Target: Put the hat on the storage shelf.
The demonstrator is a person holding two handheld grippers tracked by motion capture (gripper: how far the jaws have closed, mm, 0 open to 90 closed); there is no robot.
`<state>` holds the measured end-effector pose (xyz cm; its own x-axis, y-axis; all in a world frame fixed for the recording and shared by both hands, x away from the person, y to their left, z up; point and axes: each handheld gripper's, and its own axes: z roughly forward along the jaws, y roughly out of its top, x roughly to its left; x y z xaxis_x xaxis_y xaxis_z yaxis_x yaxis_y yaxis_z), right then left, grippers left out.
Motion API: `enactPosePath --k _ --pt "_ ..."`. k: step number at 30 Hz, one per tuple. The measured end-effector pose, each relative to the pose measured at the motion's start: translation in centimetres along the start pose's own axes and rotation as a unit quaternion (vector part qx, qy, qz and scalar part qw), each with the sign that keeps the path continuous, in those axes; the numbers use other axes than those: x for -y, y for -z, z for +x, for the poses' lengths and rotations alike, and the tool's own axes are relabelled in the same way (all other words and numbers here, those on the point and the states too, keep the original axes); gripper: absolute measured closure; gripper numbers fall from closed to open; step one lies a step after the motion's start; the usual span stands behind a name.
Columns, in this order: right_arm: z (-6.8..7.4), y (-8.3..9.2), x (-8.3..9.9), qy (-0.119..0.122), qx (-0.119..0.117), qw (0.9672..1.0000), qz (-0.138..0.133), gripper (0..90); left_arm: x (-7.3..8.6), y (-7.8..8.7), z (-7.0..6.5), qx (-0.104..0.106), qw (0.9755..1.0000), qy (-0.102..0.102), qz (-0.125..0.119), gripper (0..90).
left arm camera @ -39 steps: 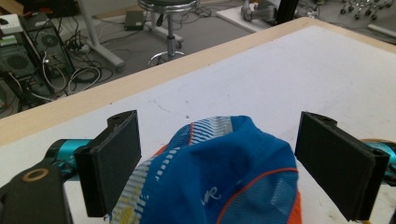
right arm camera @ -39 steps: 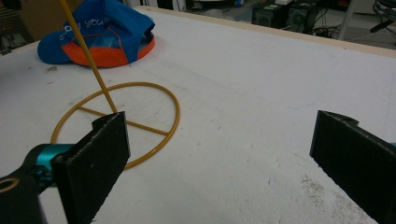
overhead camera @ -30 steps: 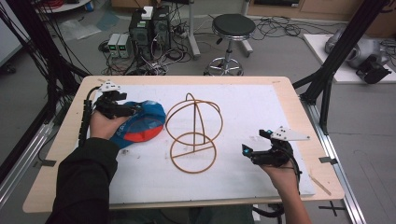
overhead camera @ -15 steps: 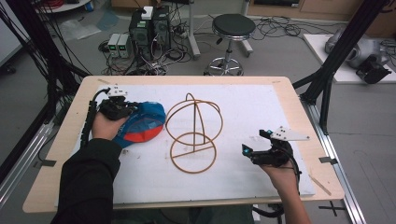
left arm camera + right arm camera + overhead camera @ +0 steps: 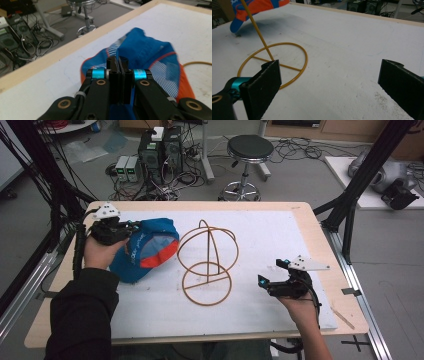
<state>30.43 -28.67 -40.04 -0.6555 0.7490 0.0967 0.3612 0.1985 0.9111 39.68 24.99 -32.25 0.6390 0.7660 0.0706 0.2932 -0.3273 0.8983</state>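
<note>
**Ana:** What is the biggest thing here?

**Ben:** The wide wooden table [image 5: 320, 215] with a white sheet over its top. Everything sits on it.

**Ana:** And next?

**Ben:** The thin orange wire stand [image 5: 207, 262], made of round hoops. It sits in the middle of the table. Its flat bottom ring lies on the sheet, toward the near edge. The tall hoops rise up behind it.

**Ana:** What about that bright thing?

**Ben:** That is the soft blue cloth cap with an orange brim [image 5: 145, 251]. It is near the left edge of the table, just beside the wire stand but not touching it. Part of it looks lifted off the sheet.

**Ana:** Who has it?

**Ben:** The left gripper [image 5: 131, 227]. Its black fingers [image 5: 114, 72] have just been closing, and now they are pressed tight together with the blue cloth of the cap pinched between them.

**Ana:** And the other one?

**Ben:** The right gripper [image 5: 267, 281] is near the right end of the near edge, well apart from the cap. It points at the wire stand. Its black fingers [image 5: 265, 85] are spread wide, with just the white sheet between them.
</note>
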Motion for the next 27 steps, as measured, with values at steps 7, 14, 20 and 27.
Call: enactPosePath --k 7,14,20,27 --pt "-0.1 -0.1 0.0 -0.001 -0.001 1.0 -0.001 3.9 -3.4 3.3 -0.3 0.011 0.9994 -0.013 -0.031 88.4" --pt "-0.2 -0.1 0.1 -0.007 0.0 1.0 -0.002 3.9 -6.4 5.9 -0.7 0.04 0.9964 -0.021 -0.072 88.4" --pt "0.0 -0.1 0.1 -0.008 0.0 1.0 -0.001 3.9 -8.0 6.8 -1.1 0.073 0.9921 -0.019 -0.101 88.4" --pt "0.0 -0.3 0.1 -0.005 -0.002 1.0 0.002 3.9 -9.8 7.9 -2.0 0.094 0.9886 -0.033 -0.113 88.4"
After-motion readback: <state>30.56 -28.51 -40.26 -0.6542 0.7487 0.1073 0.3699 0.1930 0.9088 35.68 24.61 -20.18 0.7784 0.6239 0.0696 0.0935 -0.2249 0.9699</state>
